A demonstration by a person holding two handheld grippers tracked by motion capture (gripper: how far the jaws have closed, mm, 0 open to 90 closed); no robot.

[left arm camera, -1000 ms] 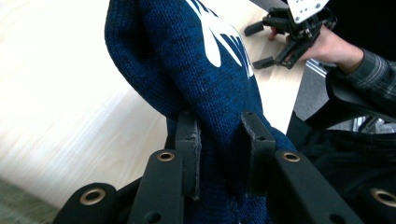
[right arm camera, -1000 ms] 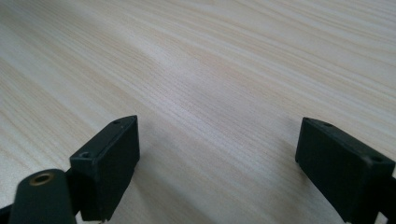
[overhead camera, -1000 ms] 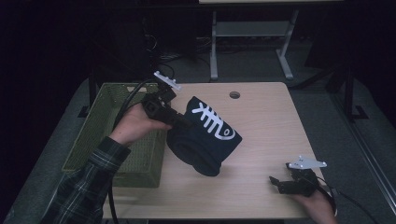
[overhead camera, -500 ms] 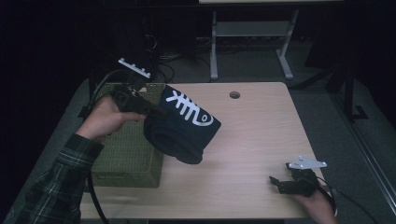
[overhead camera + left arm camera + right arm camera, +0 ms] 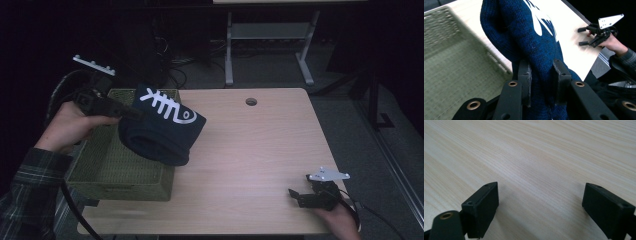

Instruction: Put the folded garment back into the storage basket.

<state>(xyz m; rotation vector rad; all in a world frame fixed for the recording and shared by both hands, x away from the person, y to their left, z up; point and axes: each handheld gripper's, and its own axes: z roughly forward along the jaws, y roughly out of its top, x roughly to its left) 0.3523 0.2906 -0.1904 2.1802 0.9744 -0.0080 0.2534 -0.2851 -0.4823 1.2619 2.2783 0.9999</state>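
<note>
A folded dark blue knitted sweater [image 5: 162,127] with a white fishbone print hangs in the air over the right rim of the green woven basket [image 5: 107,170]. My left gripper [image 5: 131,113] is shut on the sweater's edge; in the left gripper view both jaws pinch the blue knit [image 5: 541,50] above the basket [image 5: 451,65] and the table's corner. My right gripper [image 5: 296,195] rests open near the table's front right edge, its jaws wide apart over bare wood [image 5: 541,192] with nothing between them.
The light wooden table [image 5: 260,150] has a round cable hole [image 5: 251,101] at the back. A metal stand [image 5: 270,45] rises behind the table on the dark floor. The basket occupies the table's left end.
My left gripper has carried the sweater leftward, from the middle of the table to above the basket. The right gripper has stayed in place.
</note>
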